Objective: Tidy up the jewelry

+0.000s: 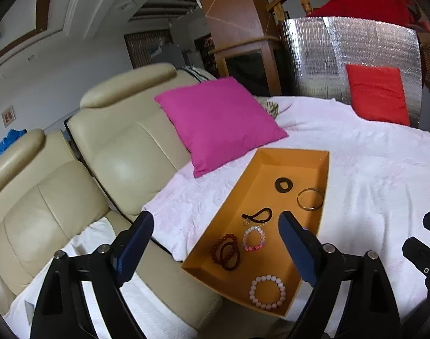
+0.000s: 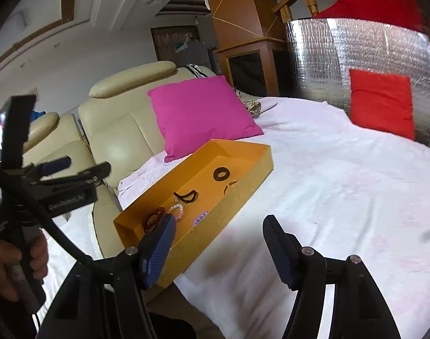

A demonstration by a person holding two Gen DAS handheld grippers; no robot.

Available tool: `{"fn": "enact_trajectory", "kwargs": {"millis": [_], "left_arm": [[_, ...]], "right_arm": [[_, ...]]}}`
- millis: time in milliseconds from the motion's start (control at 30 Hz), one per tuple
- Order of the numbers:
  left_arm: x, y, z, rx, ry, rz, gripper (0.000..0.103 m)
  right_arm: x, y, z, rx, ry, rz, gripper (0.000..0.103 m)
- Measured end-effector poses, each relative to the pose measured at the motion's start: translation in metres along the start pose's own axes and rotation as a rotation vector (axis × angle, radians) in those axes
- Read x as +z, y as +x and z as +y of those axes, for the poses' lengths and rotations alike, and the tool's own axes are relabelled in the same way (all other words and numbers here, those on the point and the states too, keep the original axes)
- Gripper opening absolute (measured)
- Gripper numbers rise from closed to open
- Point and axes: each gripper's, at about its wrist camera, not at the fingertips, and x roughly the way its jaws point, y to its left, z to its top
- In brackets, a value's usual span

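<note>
Left wrist view: orange tray [image 1: 271,158] lies on the white sheet [image 1: 370,175], long axis running away — left gripper [image 1: 216,230] nearer, agape and empty; right gripper [image 2: 217,234] likewise.

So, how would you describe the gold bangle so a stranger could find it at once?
Look at the orange tray on the white bedcover, just below the pink pillow. The gold bangle lies near its right wall, beside a flat black ring. It is the only plain metal hoop; the other bracelets are beaded.
</note>
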Motion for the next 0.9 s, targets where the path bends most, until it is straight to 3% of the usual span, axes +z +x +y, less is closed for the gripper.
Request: {"fn": "enact_trajectory", "kwargs": {"millis": [233, 533, 900], "left_arm": [[-0.001, -0.059, 0.009, 0.069, 0.015, -0.077, 0.100], [-0.005, -0.112, 0.021, 0.048, 0.013, -0.126, 0.100], [-0.005, -0.149, 0.033, 0.054, -0.030, -0.169, 0.100]], "right_arm": [[0.009, -0.051, 0.021, -0.047, -0.042, -0.009, 0.077], [0.013, -0.097, 0.055, -0.080, -0.097, -0.031, 0.078], [0.013, -0.128, 0.077, -0.092, -0.131, -0.062, 0.080]]}}
